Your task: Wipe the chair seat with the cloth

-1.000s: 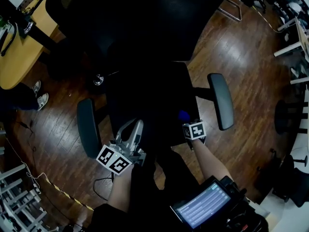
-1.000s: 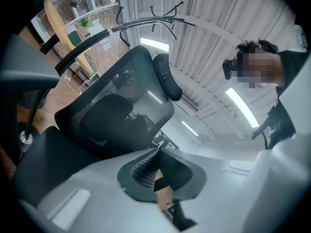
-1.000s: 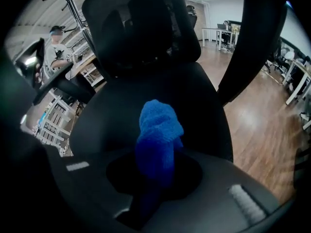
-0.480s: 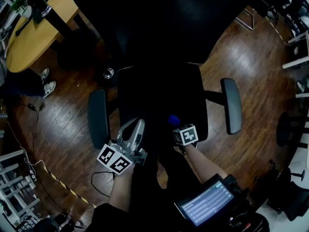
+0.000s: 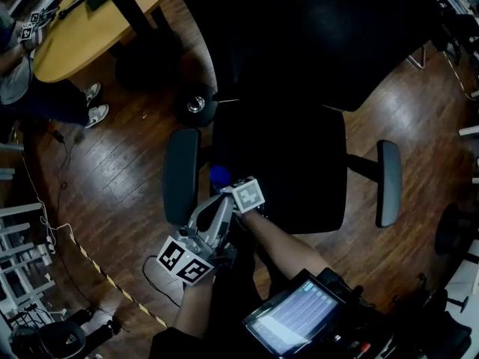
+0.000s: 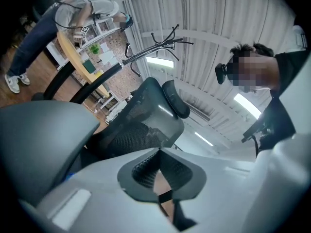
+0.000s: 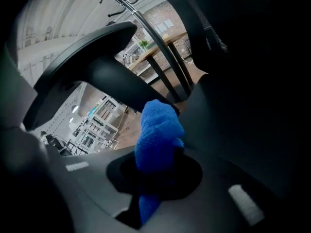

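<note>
A black chair seat (image 5: 299, 163) lies open between two grey padded armrests (image 5: 180, 174); a black backrest (image 5: 314, 36) walls its far edge. The right tool (image 5: 224, 183), clamping a blue cloth (image 5: 218, 174), crowds one armrest.

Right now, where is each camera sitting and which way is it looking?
Head view: on the person's head, looking steeply down at the black chair seat; arms, left gripper and right gripper show.
Left gripper view: on the left gripper, tilted up past its shut, empty jaws at the backrest and ceiling; the person's upper body shows.
Right gripper view: on the right gripper, looking along jaws shut on the blue cloth toward the armrest; no body shows.
Shared: head and right gripper views both show cloth and armrest.
</note>
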`<action>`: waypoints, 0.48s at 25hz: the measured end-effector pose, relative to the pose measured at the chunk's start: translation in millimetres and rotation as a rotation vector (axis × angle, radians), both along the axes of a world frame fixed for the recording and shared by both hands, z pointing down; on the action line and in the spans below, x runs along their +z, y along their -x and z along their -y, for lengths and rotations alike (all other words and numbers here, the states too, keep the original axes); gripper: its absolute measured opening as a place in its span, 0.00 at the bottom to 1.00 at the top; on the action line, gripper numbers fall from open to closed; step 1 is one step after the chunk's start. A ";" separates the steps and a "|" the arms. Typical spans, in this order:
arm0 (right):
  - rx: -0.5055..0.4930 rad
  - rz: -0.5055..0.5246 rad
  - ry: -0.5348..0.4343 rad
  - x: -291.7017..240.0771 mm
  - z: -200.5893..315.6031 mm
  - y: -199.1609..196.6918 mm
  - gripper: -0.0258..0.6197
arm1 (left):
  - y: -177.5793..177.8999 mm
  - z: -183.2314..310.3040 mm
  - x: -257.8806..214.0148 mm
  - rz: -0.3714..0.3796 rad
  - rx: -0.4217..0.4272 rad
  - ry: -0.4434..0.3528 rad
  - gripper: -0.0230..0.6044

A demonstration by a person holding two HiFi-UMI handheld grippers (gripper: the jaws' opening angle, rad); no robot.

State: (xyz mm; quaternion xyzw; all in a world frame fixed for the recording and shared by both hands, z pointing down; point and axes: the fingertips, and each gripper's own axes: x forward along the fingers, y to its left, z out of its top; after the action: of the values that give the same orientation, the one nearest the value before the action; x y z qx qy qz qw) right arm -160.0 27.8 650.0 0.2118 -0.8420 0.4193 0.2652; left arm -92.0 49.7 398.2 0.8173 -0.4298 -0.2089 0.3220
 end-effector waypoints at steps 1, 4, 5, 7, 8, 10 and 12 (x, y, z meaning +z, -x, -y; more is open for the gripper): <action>0.000 0.006 0.010 2.5 7.8 7.6 0.11 | 5.4 0.7 3.5 -0.002 -0.010 0.005 0.03; -0.012 -0.009 0.013 15.5 21.8 9.9 0.11 | 15.2 4.4 10.7 -0.004 -0.023 0.014 0.02; -0.011 -0.014 0.007 19.4 24.1 5.9 0.11 | 16.6 5.6 11.4 -0.003 -0.025 0.015 0.03; 0.001 -0.019 0.001 22.6 26.4 -2.3 0.11 | 17.7 9.0 12.1 -0.002 -0.024 0.016 0.03; 0.009 -0.026 -0.005 21.8 28.5 -8.2 0.11 | 17.0 11.5 12.6 -0.003 -0.021 0.017 0.02; 0.037 -0.053 -0.021 23.1 35.8 -28.6 0.11 | 12.2 16.9 13.2 -0.007 -0.006 0.014 0.03; 0.076 -0.091 -0.029 28.5 44.8 -60.0 0.11 | 4.4 21.9 13.8 -0.006 0.016 0.012 0.02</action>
State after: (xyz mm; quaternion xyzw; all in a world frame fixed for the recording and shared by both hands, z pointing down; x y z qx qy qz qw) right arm -100.0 -17.0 678.5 0.2664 -0.8264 0.4068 0.2838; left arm -96.4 27.8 412.0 0.8180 -0.4235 -0.2063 0.3301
